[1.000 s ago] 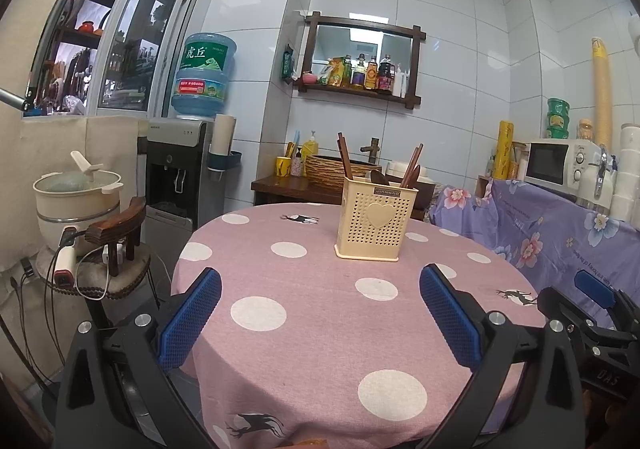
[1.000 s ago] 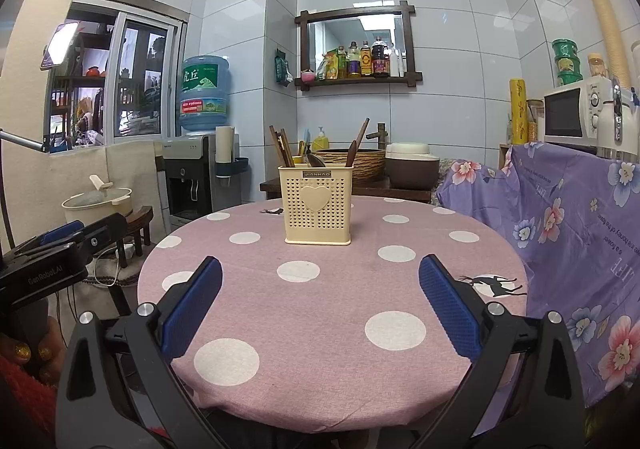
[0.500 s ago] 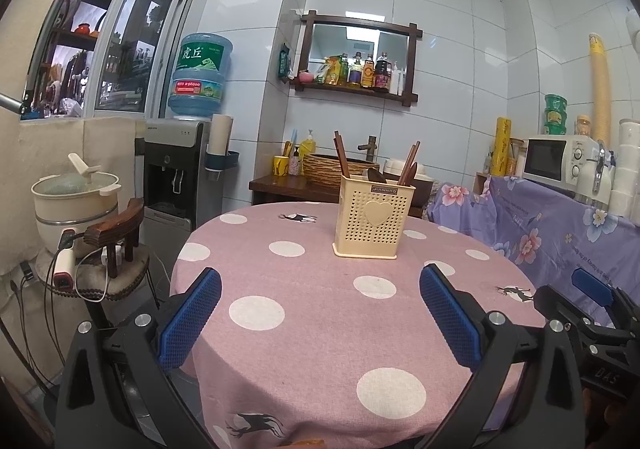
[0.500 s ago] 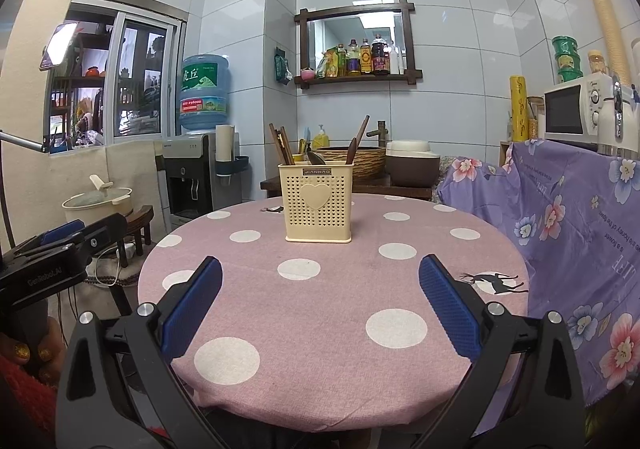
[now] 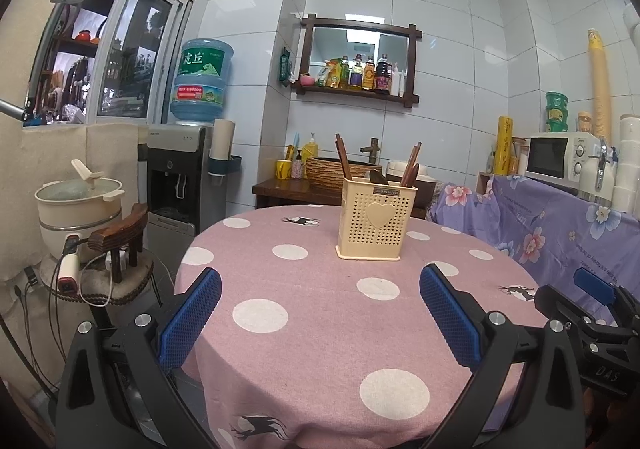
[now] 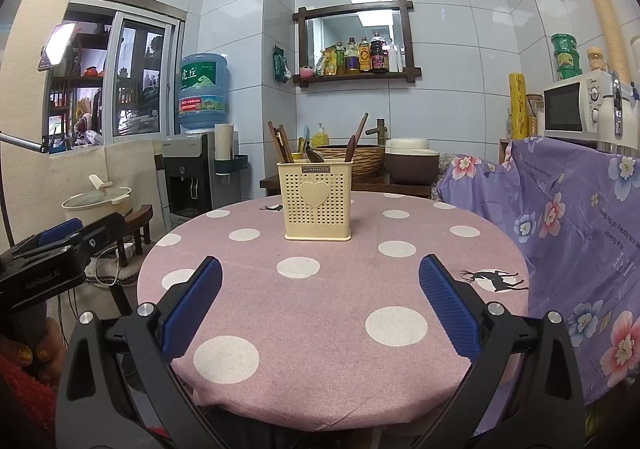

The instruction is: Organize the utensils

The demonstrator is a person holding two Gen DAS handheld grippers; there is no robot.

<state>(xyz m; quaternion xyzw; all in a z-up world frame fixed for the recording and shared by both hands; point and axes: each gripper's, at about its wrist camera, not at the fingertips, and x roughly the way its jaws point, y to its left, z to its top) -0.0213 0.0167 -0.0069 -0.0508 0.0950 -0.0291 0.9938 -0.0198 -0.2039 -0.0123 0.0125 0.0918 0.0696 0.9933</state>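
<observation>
Holder (image 5: 374,223) ahead of both gaping claws, well apart

Utensil holder (image 6: 318,205) reads "JIANHAO"; water jug (image 6: 203,91) "虎丘".

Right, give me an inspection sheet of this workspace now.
Surface: round table under a pink polka-dot cloth.
Job's things: cream utensil holder upright mid-table; wooden chopsticks and spoons stand in it.
Clutter: nothing seen on the cloth.
Grippers: left gripper and right gripper both open, holding nothing, short of the holder.
Cables: white leads on the stool beside the table.
Surroundings: water dispenser, microwave, bottle shelf.
</observation>
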